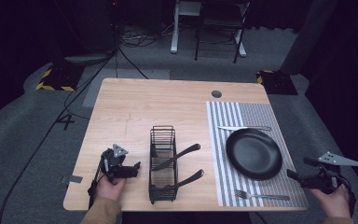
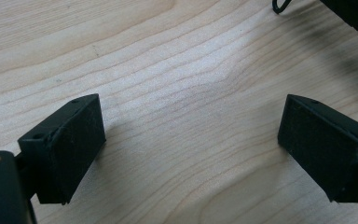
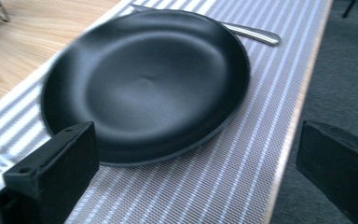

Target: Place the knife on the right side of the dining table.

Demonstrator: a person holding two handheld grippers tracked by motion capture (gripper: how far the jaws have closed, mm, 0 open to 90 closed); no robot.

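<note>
In the right gripper view, the knife [image 3: 254,32] lies behind the black plate [image 3: 144,84], which hides all but its handle end and a sliver of blade. The plate's near-left rim is blurred, and the striped mat [image 3: 205,186] runs off the bottom edge. In the high view, the fork [image 1: 262,196] near the surface's front edge shows tines too small to count.

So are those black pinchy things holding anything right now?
No, nothing is held. The left gripper is open over bare table, and the right gripper is open beside the black plate.
</note>
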